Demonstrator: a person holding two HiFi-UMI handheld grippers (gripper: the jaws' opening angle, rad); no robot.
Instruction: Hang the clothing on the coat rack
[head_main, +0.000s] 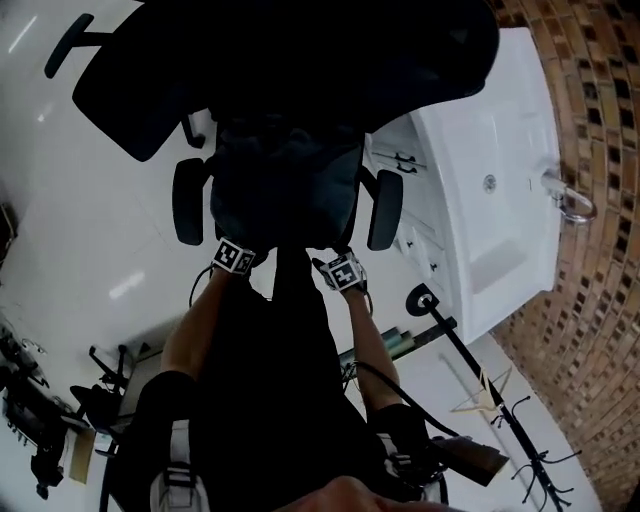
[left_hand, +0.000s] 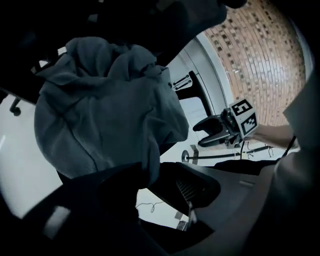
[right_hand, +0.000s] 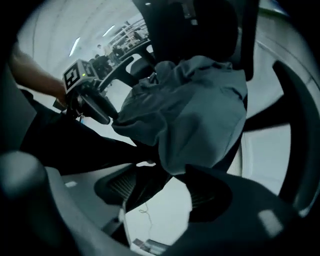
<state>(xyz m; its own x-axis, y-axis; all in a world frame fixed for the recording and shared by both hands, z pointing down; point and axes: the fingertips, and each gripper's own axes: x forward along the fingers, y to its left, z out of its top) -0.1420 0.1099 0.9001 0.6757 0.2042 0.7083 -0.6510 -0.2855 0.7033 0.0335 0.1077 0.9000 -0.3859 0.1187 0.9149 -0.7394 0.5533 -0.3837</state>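
Note:
A grey-blue hooded garment (head_main: 285, 190) lies bunched on the seat of a black office chair (head_main: 290, 60). My left gripper (head_main: 240, 242) and right gripper (head_main: 340, 256) reach at its near edge from either side; in the head view their tips are hidden. In the left gripper view the garment (left_hand: 105, 115) hangs down to the left gripper (left_hand: 155, 192), whose jaws stand apart with floor showing between them. In the right gripper view the garment (right_hand: 195, 110) droops to the tips of the right gripper (right_hand: 165, 187), also open. The black coat rack (head_main: 470, 365) stands to the right.
The chair's armrests (head_main: 188, 200) flank the garment. A white cabinet with a sink (head_main: 500, 170) stands at the right against a brick wall (head_main: 590, 330). Dark stands and gear (head_main: 40, 420) sit at the lower left. White floor (head_main: 90, 250) lies around the chair.

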